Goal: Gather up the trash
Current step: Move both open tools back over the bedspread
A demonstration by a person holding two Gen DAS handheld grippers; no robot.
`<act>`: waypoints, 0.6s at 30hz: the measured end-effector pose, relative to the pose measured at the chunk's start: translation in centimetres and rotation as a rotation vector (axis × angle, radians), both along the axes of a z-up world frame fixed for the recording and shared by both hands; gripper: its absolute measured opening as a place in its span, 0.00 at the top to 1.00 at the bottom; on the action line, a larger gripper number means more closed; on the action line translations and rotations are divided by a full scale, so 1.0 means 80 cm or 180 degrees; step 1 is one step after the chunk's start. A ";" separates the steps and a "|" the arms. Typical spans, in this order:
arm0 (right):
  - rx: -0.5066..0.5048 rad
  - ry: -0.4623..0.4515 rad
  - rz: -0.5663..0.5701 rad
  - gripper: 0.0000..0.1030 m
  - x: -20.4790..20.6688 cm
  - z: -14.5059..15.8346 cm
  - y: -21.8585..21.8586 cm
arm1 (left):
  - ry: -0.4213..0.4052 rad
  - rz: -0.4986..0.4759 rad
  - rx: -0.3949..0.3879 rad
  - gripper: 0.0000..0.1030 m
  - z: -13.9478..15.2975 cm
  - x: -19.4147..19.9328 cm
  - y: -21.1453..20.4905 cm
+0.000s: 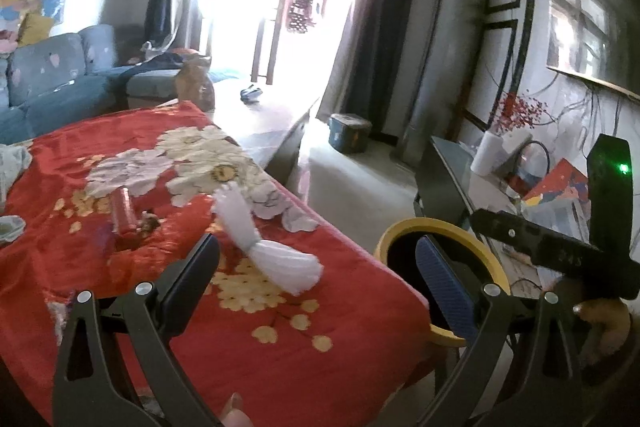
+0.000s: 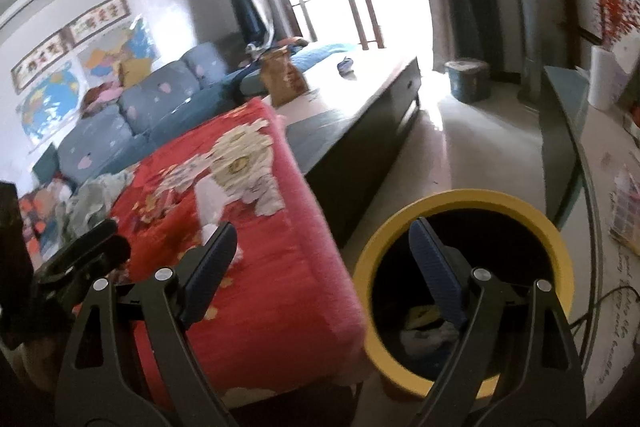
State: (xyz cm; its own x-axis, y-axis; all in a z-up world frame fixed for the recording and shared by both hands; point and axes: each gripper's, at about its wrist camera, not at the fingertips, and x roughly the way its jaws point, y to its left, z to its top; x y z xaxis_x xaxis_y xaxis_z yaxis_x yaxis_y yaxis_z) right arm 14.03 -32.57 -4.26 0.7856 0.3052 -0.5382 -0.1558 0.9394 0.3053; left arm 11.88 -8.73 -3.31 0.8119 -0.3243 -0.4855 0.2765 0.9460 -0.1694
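A crumpled white plastic wrapper (image 1: 267, 242) lies on the red flowered cloth (image 1: 248, 347), just ahead of my left gripper (image 1: 318, 279), which is open and empty above the cloth's near edge. A red cylinder with brown scraps (image 1: 127, 217) lies further left. A yellow-rimmed bin (image 1: 400, 229) stands on the floor right of the table. My right gripper (image 2: 324, 267) is open and empty, hovering over the bin (image 2: 464, 201); trash (image 2: 424, 331) lies at its bottom. The white wrapper (image 2: 210, 203) shows on the cloth (image 2: 280, 299) in the right wrist view too.
Crumpled pale cloth (image 2: 96, 199) lies at the table's far left. A dark low table (image 2: 360, 115) with a brown paper bag (image 2: 282, 77) extends beyond. A blue sofa (image 1: 52, 83) stands left, a glass-topped cabinet (image 2: 592, 167) right, a teal bucket (image 1: 348, 133) on the floor.
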 end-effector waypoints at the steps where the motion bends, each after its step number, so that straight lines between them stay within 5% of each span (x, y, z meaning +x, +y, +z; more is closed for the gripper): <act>1: -0.0022 -0.0009 0.0043 0.22 -0.001 0.001 0.006 | -0.0005 0.0021 -0.0006 0.07 0.001 -0.001 0.004; 18: -0.0218 0.0034 0.0600 0.22 -0.007 0.004 0.080 | 0.0040 0.0502 -0.0136 0.07 0.000 -0.002 0.079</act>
